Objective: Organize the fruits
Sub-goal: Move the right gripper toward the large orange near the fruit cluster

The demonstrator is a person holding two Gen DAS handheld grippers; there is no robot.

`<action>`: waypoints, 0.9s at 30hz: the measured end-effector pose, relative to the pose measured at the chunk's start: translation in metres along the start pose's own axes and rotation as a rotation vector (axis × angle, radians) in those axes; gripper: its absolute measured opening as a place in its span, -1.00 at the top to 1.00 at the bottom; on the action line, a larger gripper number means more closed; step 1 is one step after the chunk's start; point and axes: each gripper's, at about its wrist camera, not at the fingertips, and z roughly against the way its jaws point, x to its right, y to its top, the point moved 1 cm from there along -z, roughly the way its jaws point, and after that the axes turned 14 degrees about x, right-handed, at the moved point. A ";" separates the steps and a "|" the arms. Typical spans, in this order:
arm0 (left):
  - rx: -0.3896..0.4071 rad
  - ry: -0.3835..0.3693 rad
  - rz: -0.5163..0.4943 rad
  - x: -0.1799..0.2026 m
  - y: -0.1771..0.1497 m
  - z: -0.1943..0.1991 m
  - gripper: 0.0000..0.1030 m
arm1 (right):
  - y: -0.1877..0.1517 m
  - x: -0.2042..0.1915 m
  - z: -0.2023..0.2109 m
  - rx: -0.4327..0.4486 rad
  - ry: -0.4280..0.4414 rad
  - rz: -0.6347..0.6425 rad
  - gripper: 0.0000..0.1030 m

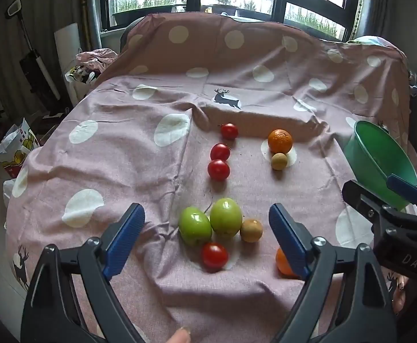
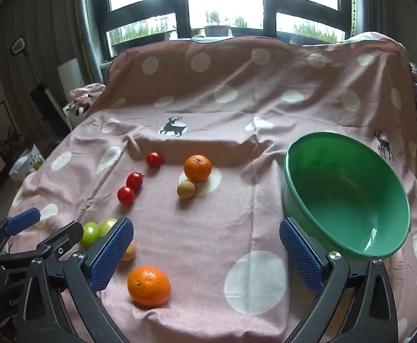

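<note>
Fruit lies on a pink spotted cloth (image 1: 140, 157). In the left wrist view, two green fruits (image 1: 210, 223), a brown fruit (image 1: 251, 230) and a red tomato (image 1: 214, 255) sit between the tips of my open, empty left gripper (image 1: 207, 225). Three more tomatoes (image 1: 220, 153) lie farther off, beside an orange (image 1: 280, 141) touching a small brown fruit (image 1: 279, 161). In the right wrist view, my right gripper (image 2: 205, 245) is open and empty; a near orange (image 2: 149, 285) lies by its left finger. A green bowl (image 2: 348, 197) stands tilted at right.
The cloth drapes over a raised back (image 2: 237, 80) behind the fruit, under a window. Bags and clutter (image 1: 17, 148) stand on the floor to the left. The right gripper's body (image 1: 394, 220) shows at the right edge of the left wrist view.
</note>
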 end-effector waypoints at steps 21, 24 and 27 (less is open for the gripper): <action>-0.026 -0.078 -0.018 0.015 -0.008 -0.005 -0.70 | -0.007 0.014 -0.008 0.004 0.130 -0.208 -0.97; -0.031 -0.097 -0.019 0.018 -0.008 -0.005 -0.68 | -0.008 0.015 -0.008 -0.005 0.129 -0.212 -0.97; -0.027 -0.126 -0.001 0.020 -0.007 -0.004 -0.61 | -0.009 0.015 -0.009 -0.015 0.122 -0.206 -0.97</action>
